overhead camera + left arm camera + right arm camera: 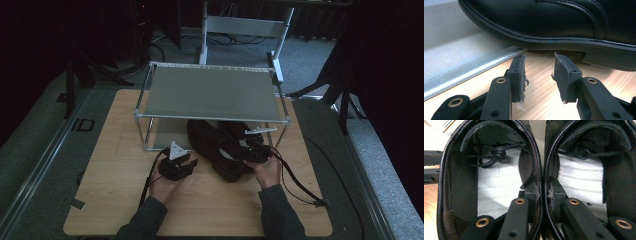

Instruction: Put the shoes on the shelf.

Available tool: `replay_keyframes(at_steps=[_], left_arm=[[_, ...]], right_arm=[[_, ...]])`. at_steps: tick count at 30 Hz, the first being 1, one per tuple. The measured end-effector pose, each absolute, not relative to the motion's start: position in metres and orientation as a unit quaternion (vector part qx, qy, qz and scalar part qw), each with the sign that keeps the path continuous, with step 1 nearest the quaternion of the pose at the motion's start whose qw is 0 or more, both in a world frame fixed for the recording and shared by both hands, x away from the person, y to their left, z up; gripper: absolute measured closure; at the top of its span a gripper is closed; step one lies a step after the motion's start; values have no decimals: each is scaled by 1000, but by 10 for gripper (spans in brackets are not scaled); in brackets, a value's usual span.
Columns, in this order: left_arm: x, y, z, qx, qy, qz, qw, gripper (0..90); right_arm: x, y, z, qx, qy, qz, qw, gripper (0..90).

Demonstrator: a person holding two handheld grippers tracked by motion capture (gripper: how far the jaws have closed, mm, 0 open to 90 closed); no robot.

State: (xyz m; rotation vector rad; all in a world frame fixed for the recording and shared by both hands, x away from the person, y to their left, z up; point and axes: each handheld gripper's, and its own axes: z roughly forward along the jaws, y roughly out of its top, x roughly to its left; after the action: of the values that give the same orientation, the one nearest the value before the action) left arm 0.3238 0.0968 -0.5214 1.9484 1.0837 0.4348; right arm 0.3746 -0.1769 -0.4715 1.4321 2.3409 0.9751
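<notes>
Shoes fill our working area: a pair of black leather lace-up shoes sits side by side on the wooden tabletop, their toes reaching under the lower level of a metal two-tier rack, heels toward us.

In the right gripper view we look straight down into both shoes. The left shoe and the right shoe press against each other, and our right gripper has one jaw inside each opening, so the two touching inner walls are pinched together between the pads. Pale striped insoles and knotted black laces show inside both. We can read no brand, label or writing on the insoles or the leather; nothing legible shows there.

In the high view the right gripper rests at the heels of the pair, held by our right hand.

Our left gripper sits low over the tabletop just beside the outer flank of the near shoe, its jaws standing apart with bare wood between the pads; nothing is held. The shoe's stitched welt and heel block run just past the fingertips, not touching them. The rack's grey lower shelf lies off to the left in that view. In the high view our left hand holds this gripper left of the shoes.
</notes>
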Motion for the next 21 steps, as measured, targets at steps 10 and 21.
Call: replay_keyframes(at_steps=[10, 21], left_arm=[[331, 77, -518, 787, 416, 174, 421, 617], [334, 60, -518, 790, 413, 173, 419, 640]], right_arm=[[380, -165, -471, 498, 790, 327, 146, 807], [386, -160, -478, 515, 771, 338, 158, 807]])
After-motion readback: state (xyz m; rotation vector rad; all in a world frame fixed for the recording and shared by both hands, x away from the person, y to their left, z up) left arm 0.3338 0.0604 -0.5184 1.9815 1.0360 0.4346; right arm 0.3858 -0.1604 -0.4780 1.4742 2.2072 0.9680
